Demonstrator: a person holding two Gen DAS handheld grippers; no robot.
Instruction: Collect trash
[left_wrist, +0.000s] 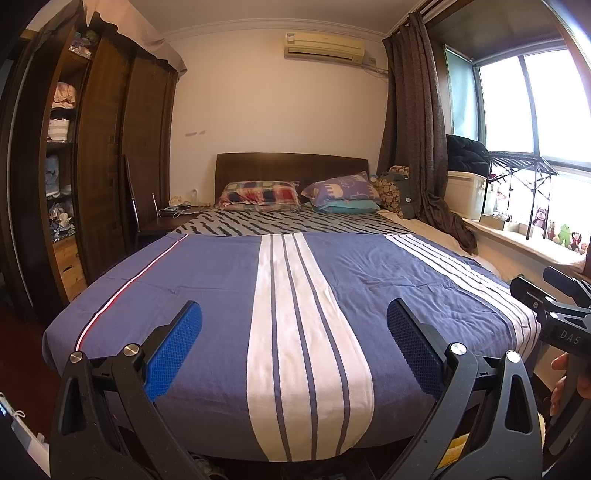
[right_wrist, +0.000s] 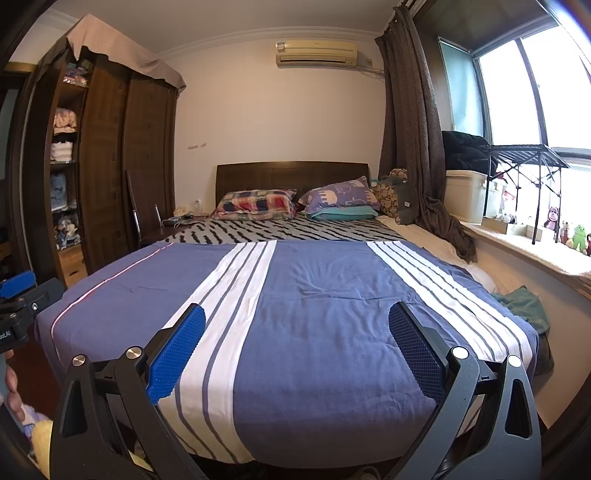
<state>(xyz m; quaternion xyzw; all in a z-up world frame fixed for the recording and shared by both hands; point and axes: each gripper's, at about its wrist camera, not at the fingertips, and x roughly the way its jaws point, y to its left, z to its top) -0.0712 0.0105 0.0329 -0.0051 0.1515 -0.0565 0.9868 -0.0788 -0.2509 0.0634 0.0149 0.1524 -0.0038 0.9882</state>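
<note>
Trash not discernible between (wide-parted) jaws; only bed (left_wrist: 229, 280).

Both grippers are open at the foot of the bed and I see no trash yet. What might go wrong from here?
1. With no trash in view, the green cloth lying by the bed's right edge might be grabbed by mistake.
2. The left gripper and right gripper sit close side by side, so they might collide.
3. The nightstand clutter looks like cables and belongings, too small to judge as trash.
</note>
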